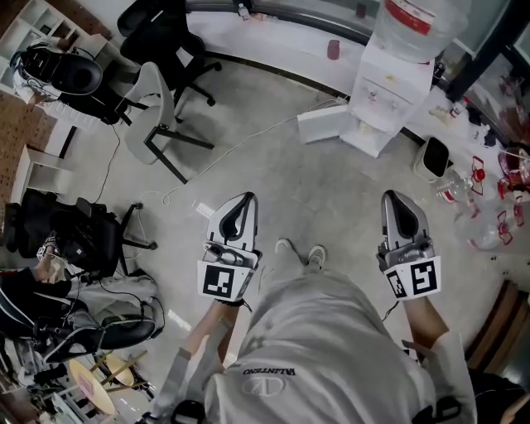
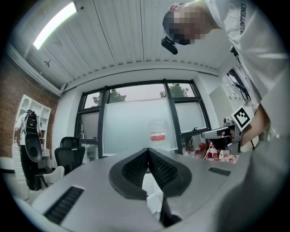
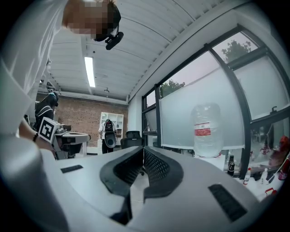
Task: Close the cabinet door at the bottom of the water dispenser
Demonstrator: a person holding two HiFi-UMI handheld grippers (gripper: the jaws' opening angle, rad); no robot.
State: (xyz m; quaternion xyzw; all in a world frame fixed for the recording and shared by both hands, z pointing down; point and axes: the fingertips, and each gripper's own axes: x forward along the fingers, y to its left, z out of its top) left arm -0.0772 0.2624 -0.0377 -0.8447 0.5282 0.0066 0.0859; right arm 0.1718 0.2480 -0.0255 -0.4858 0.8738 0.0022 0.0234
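Observation:
The white water dispenser [image 1: 387,87] stands at the far right of the head view, with a big clear bottle [image 1: 416,15] on top. At its foot the white cabinet door [image 1: 323,122] swings out to the left, open. Both grippers are held out level over the concrete floor, well short of the dispenser. My left gripper [image 1: 246,199] is shut and holds nothing. My right gripper [image 1: 395,199] is also shut and empty. The bottle [image 2: 158,134] shows beyond the left gripper's [image 2: 148,151] closed jaws, and the same bottle [image 3: 206,129] to the right of the right gripper's [image 3: 143,149] closed jaws.
A grey chair [image 1: 157,103] and a black office chair [image 1: 166,33] stand far left. A white cable [image 1: 248,147] runs across the floor to the dispenser. A white bin [image 1: 432,157] and red-and-white clutter [image 1: 497,190] lie at the right. A seated person [image 1: 50,277] is at the left.

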